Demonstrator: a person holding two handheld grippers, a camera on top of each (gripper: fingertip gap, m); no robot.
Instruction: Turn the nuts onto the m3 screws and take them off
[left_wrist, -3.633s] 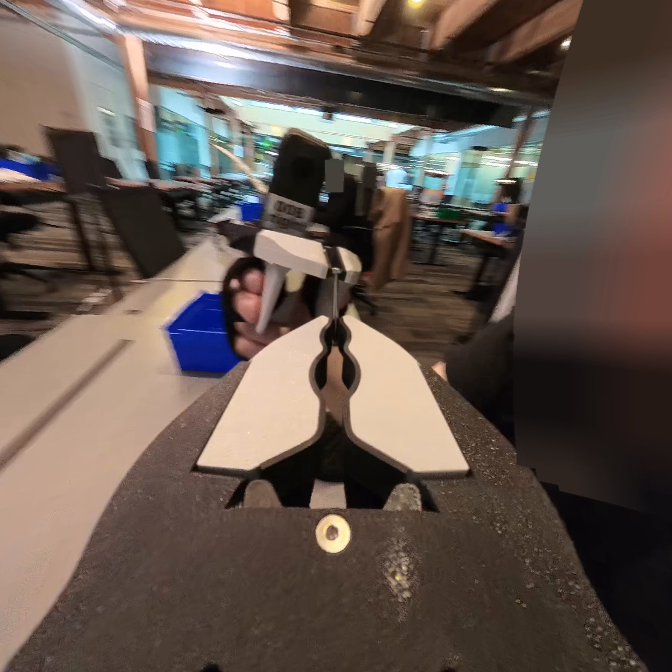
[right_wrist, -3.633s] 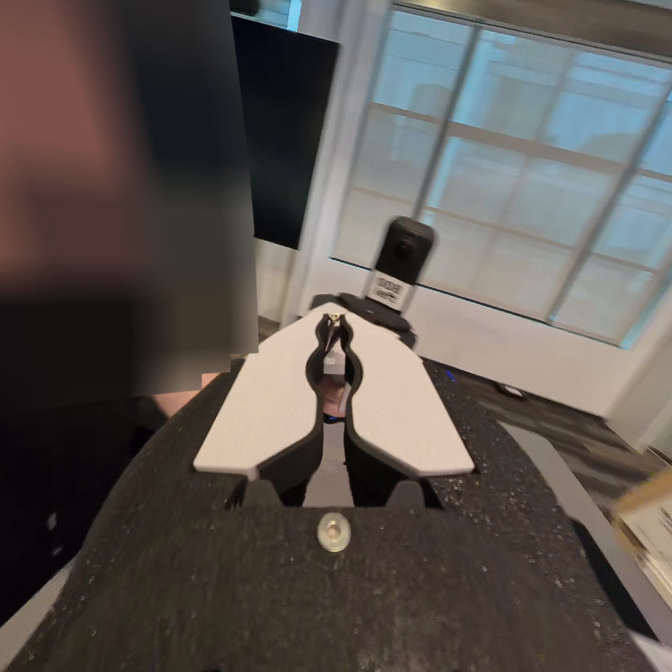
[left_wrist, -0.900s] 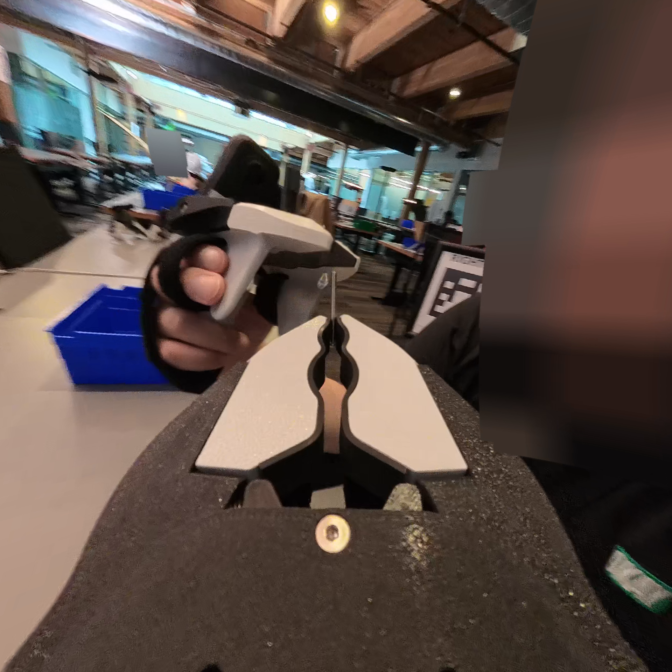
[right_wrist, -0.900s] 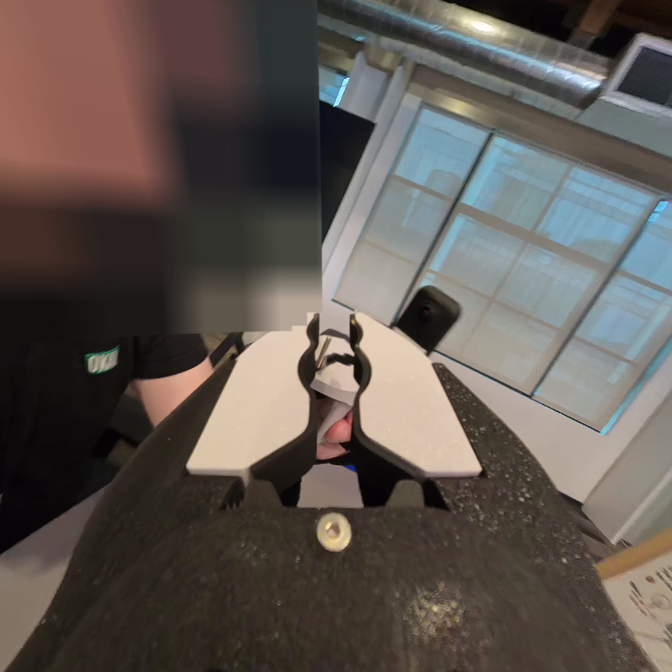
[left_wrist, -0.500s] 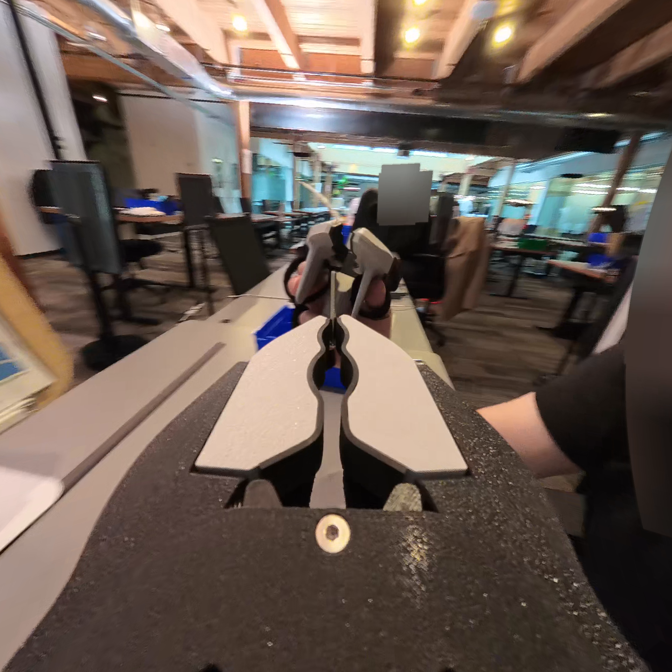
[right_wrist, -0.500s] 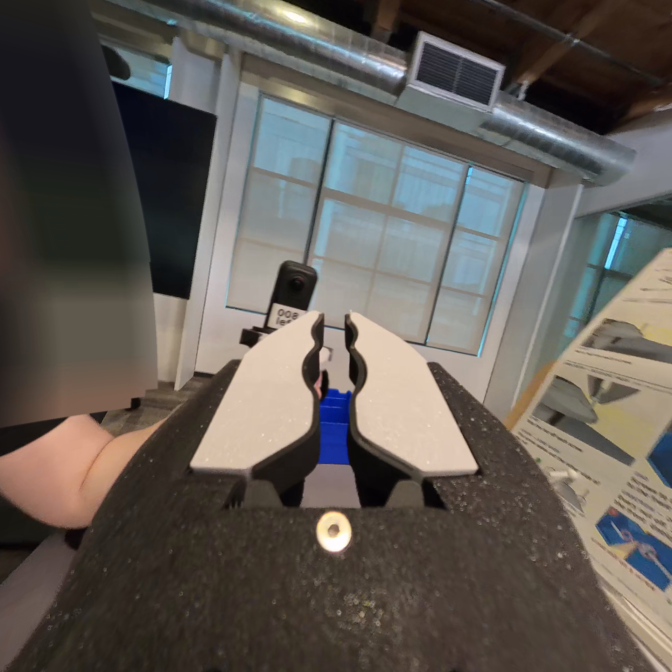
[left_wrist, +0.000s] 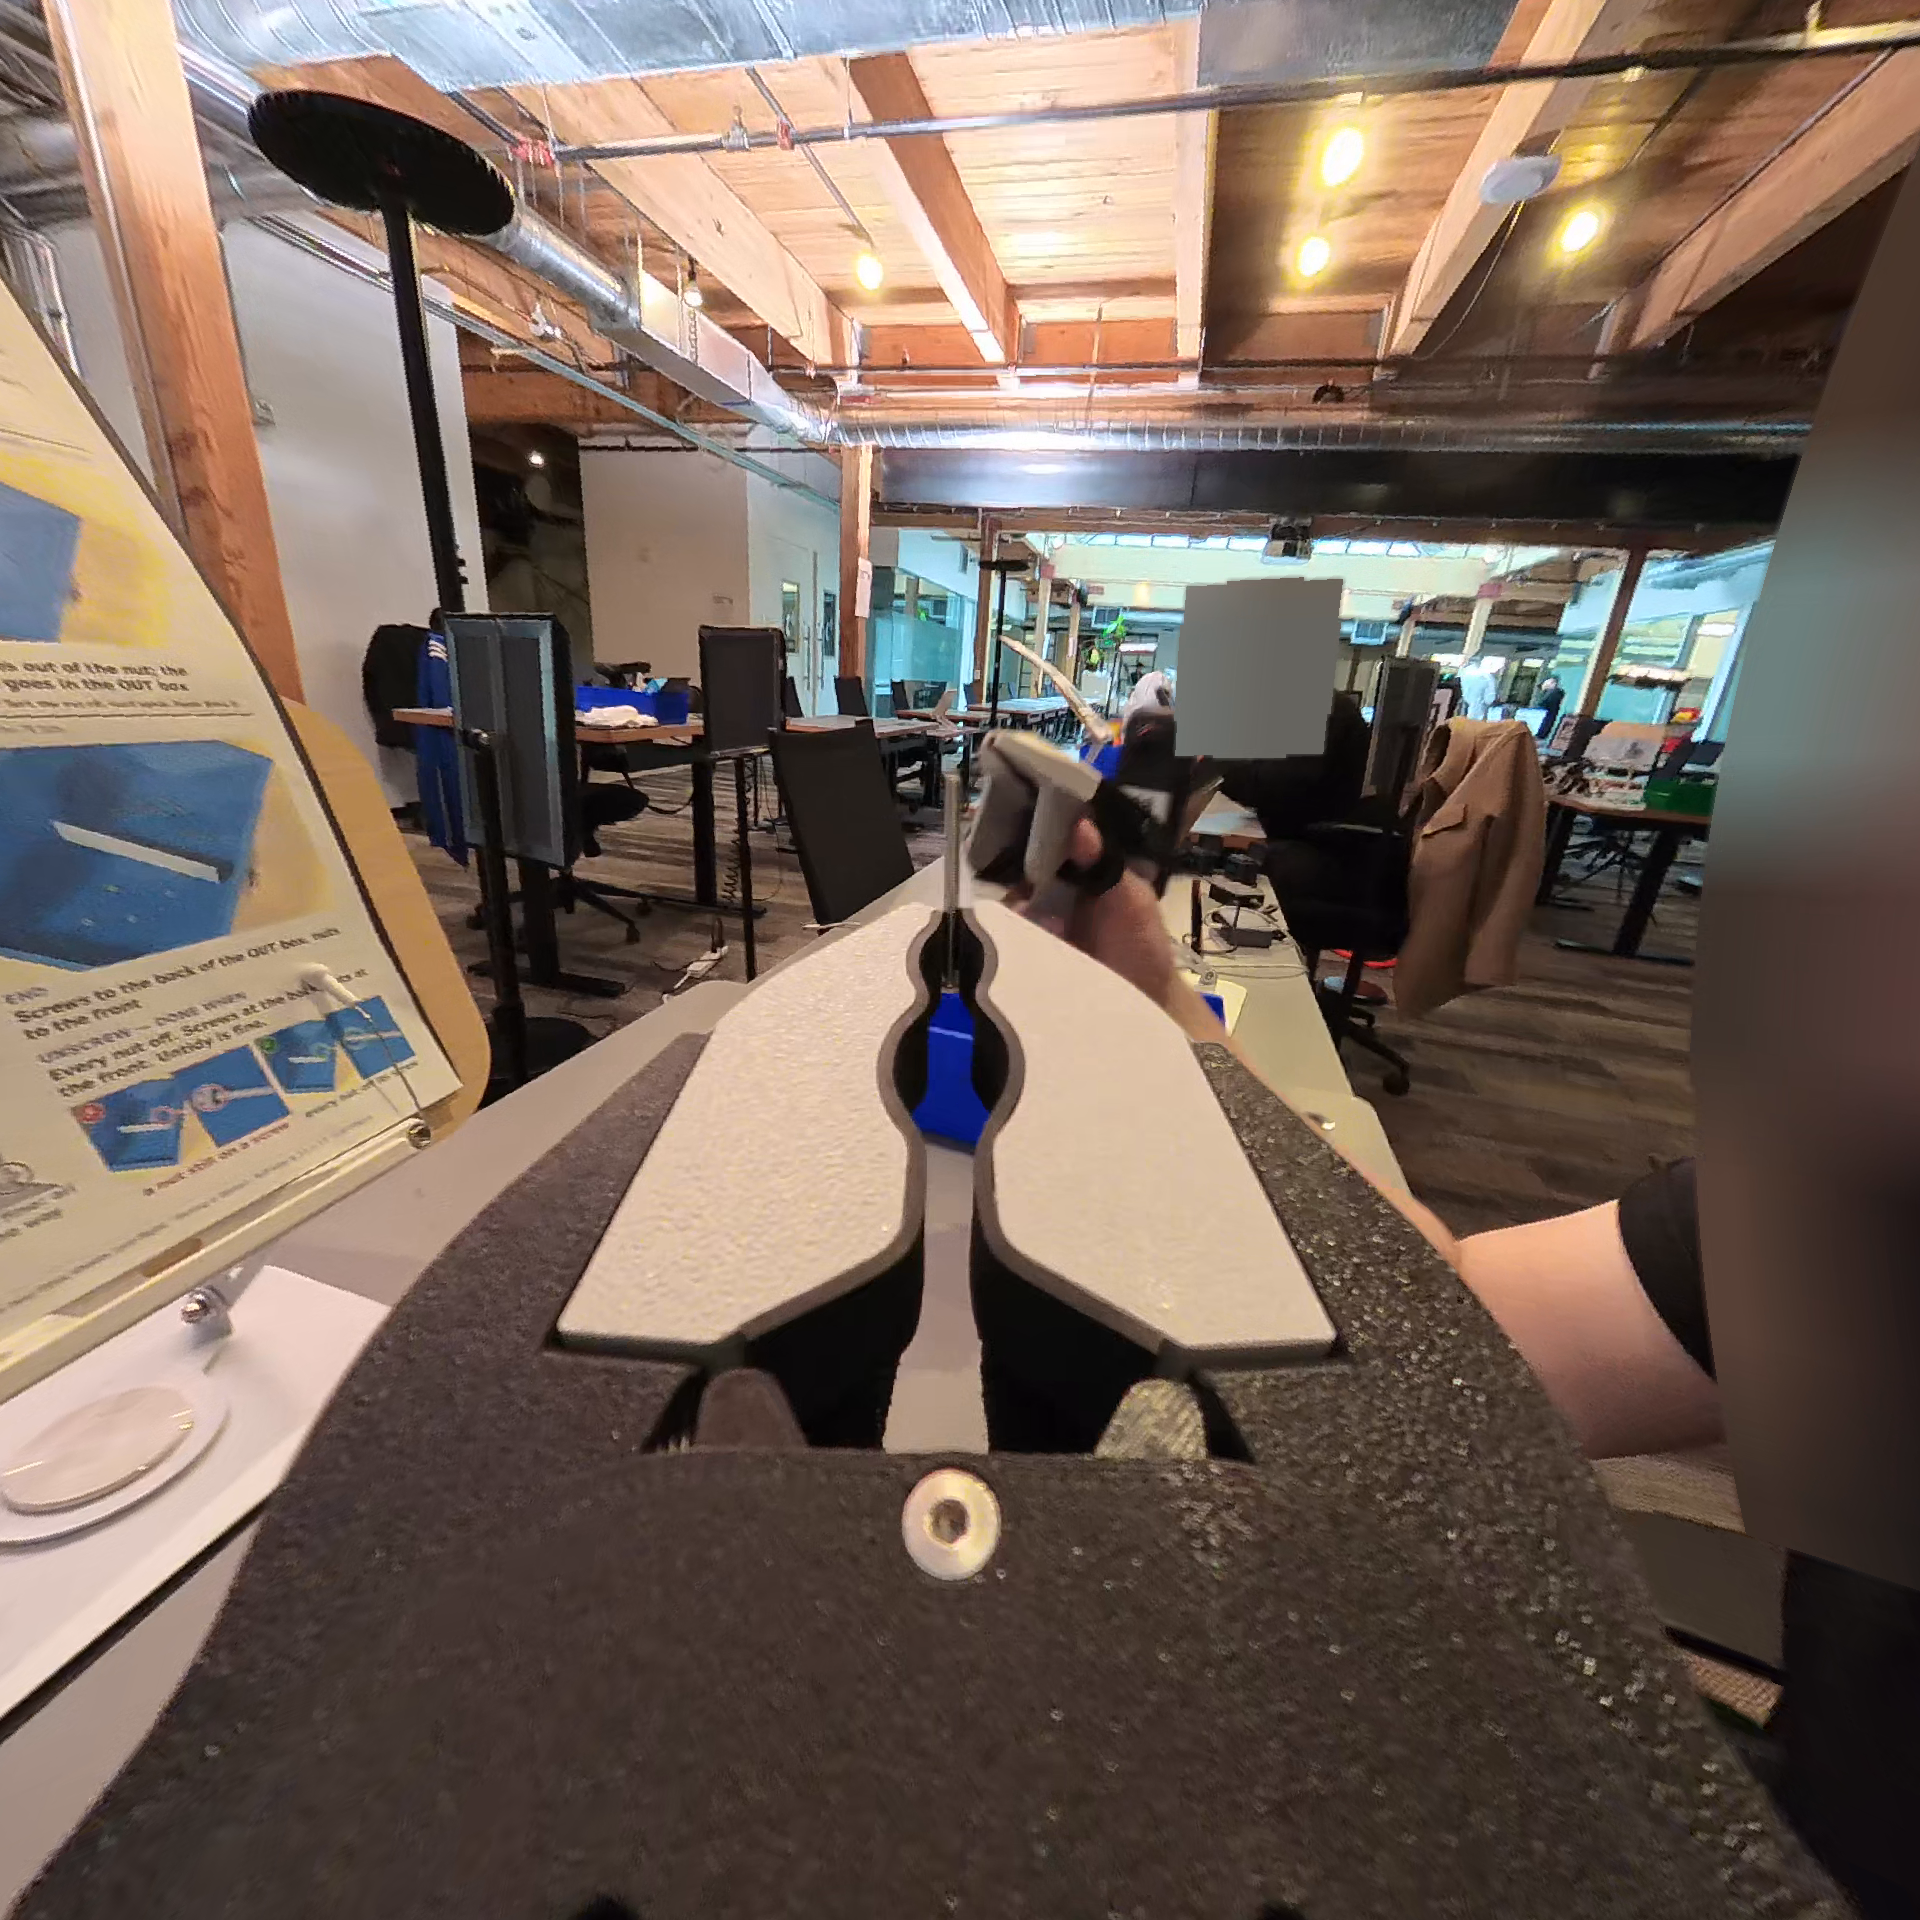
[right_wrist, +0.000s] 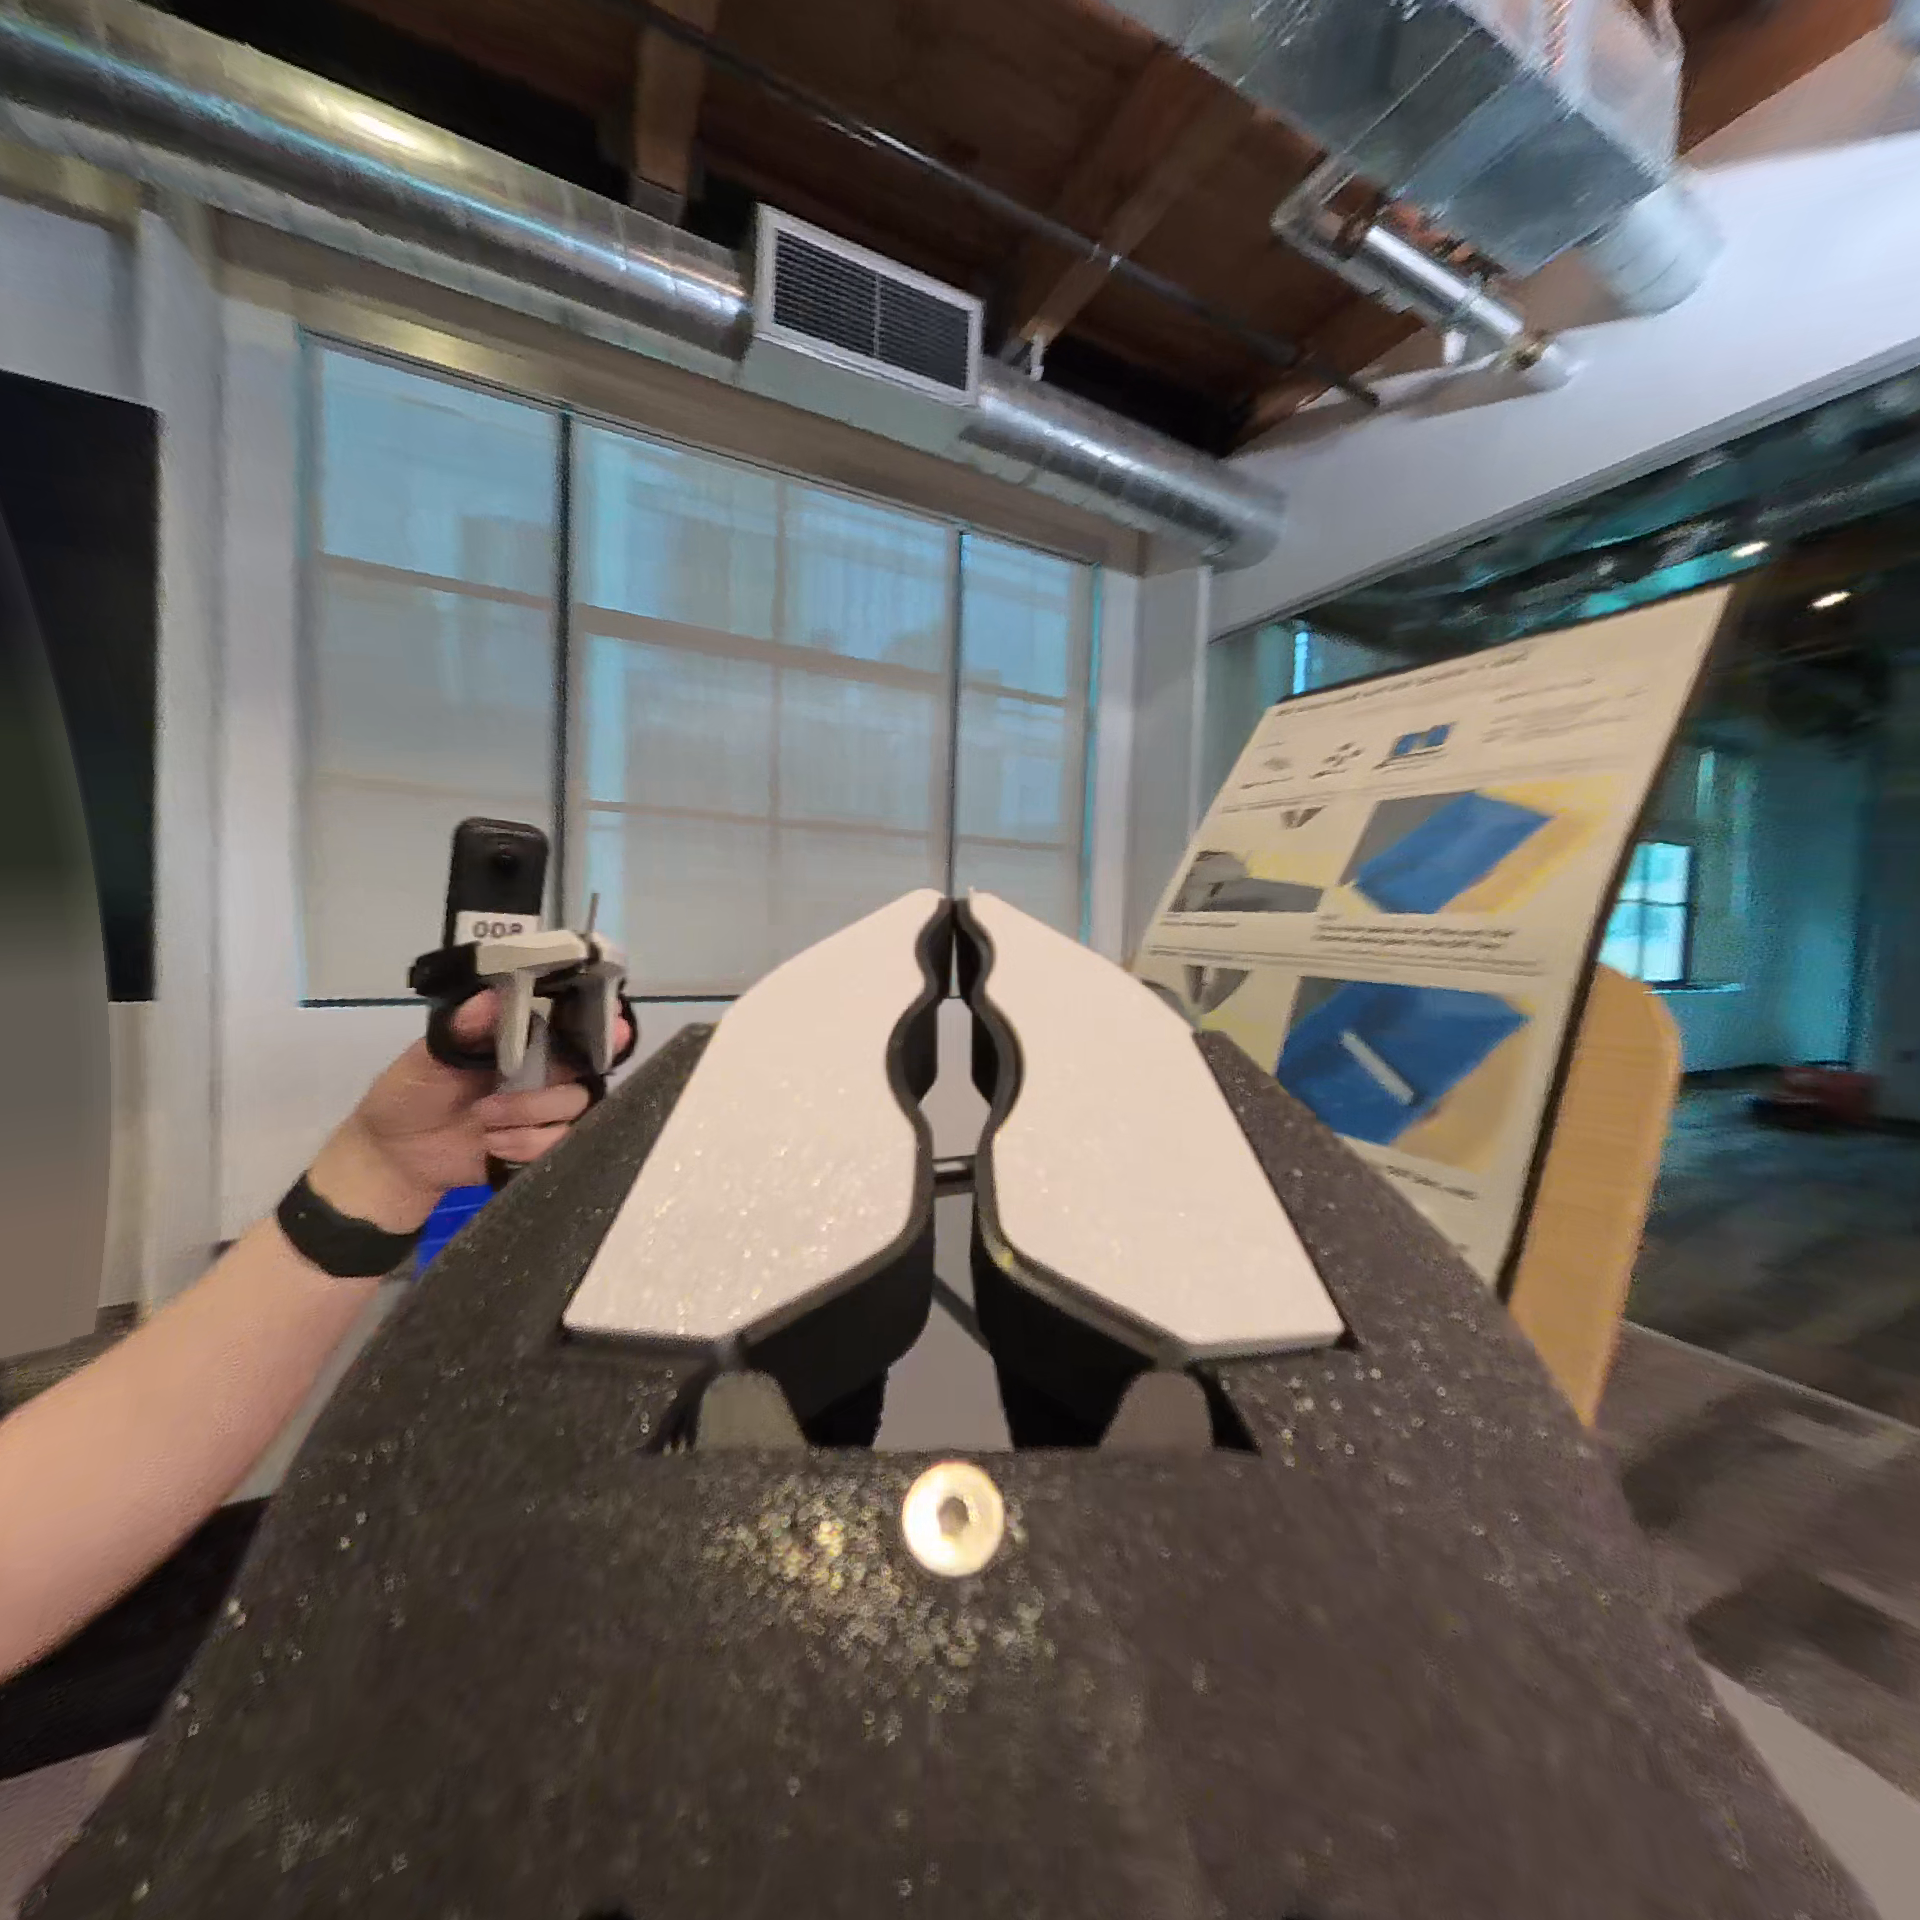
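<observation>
My left gripper (left_wrist: 951, 916) is shut on a thin metal screw (left_wrist: 951, 842), which stands straight up out of the fingertips. The right wrist view shows the same gripper (right_wrist: 582, 951) at the left, in a person's hand, with the screw (right_wrist: 592, 912) poking up from it. My right gripper (right_wrist: 954, 912) is shut, its tips meet, and I see nothing between them. In the left wrist view it (left_wrist: 1023, 821) hangs blurred just right of and beyond the screw, apart from it. A blue bin (left_wrist: 951, 1075) shows through the left fingers' gap, on the grey table (left_wrist: 623, 1049).
A printed instruction board on a wooden stand (left_wrist: 156, 935) leans at the table's left; it also shows in the right wrist view (right_wrist: 1434, 935). A white base with a round disc (left_wrist: 104, 1444) lies under it. A black lamp pole (left_wrist: 426, 416) stands behind. Office desks and chairs fill the background. There is about 25 cm between the tips of the two grippers.
The right gripper's fingers stood apart half a second ago and have now come together. The right gripper has drawn away from the screw to the side. The left gripper still holds the screw.
</observation>
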